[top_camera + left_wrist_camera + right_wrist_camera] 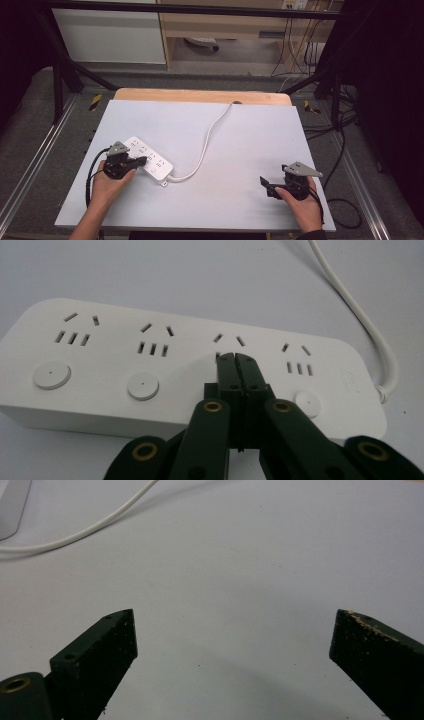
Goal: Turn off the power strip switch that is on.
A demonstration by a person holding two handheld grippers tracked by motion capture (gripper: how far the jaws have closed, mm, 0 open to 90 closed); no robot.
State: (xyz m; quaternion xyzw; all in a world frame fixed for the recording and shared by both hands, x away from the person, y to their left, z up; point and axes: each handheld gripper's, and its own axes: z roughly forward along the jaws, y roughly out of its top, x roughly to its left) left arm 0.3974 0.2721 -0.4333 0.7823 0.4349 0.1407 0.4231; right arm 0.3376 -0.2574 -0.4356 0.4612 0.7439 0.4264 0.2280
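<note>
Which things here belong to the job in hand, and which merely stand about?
In the job: power strip, its white cord, left gripper shut above it.
Standing about: right gripper, open over bare table; cables on the floor.

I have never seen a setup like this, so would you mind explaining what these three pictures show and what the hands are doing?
A person sits at a table and holds a two-jaw tool in each hand. The high view looks down from above. The other two pictures come from cameras that ride on each tool and look along its black jaws. On the table lies a white power strip with four outlet groups, round buttons and a white cable. The left tool is shut, with its tip over the strip at the third button, holding nothing. The right tool is open and empty, above bare table.
</note>
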